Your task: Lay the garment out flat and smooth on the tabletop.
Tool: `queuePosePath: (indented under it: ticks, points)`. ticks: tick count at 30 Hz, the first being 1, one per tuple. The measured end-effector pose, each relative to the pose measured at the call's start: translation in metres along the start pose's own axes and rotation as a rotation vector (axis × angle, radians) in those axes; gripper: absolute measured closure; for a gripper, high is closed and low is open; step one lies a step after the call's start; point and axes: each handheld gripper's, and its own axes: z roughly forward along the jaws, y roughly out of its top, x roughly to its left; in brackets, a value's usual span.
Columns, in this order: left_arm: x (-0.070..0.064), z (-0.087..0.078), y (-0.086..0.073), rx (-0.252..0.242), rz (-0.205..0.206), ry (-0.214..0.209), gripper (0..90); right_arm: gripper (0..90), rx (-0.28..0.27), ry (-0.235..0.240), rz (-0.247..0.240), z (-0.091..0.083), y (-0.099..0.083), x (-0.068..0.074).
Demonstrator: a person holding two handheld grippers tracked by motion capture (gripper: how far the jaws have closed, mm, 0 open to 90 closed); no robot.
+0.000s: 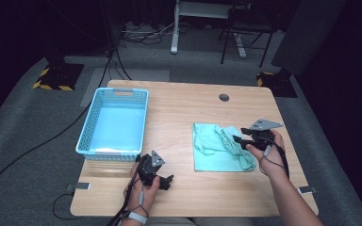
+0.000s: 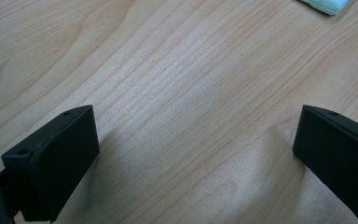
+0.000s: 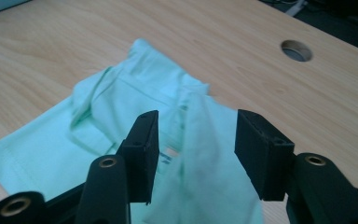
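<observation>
The surface (image 1: 188,113) is pale wood with a fine straight grain, its corners rounded, and one round hole (image 1: 224,97) near its far edge. On its right half lies one cloth (image 1: 217,146), soft mint-green fabric, thin and matte; it is flat and roughly square at the near left, rumpled into folds and ridges along its right side. A seam and a hemmed edge show in the right tool's view. On the left half stands one basket (image 1: 87,139), light blue plastic, rectangular, with slotted walls and a handle cut-out in its far end.

There are two tools, each black and hard-edged with blocky flat-faced jaws, each held in one hand.

The right tool (image 1: 239,139) is over the rumpled right side of the cloth. Its jaws (image 3: 196,154) stand partly apart, with a raised fold of the cloth rising between them; whether the jaw faces touch the fabric I cannot tell. A grey three-cornered plate sits on top of it.

The left tool (image 1: 168,181) is at the near edge, just in front of the basket and well apart from the cloth. Its jaws are spread wide over bare wood and hold nothing; a corner of the cloth shows far off at the top of its view.
</observation>
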Motion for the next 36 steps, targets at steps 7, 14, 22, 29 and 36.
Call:
queuePosePath:
  ticks: [7, 14, 22, 29, 36]
  points:
    - [0.000, 0.000, 0.000, 0.001, 0.001, 0.001, 0.2, 47.2, 0.085, 0.010, -0.037, 0.031, -0.003, 0.008]
    - [0.000, 0.000, 0.000, 0.001, 0.001, 0.001, 0.2, 65.1, 0.154, 0.041, -0.003, 0.055, -0.008, -0.007]
    - [0.000, 0.000, 0.000, 0.001, 0.000, 0.000, 0.2, 88.6, 0.152, 0.025, 0.002, 0.047, -0.006, -0.013]
    - [0.000, 0.000, 0.000, 0.000, 0.000, 0.000, 0.2, 88.8, 0.099, -0.001, 0.028, 0.026, -0.004, -0.024]
    - [0.000, 0.000, 0.000, 0.000, 0.001, 0.001, 0.2, 88.7, 0.001, -0.095, 0.121, -0.013, -0.010, -0.050]
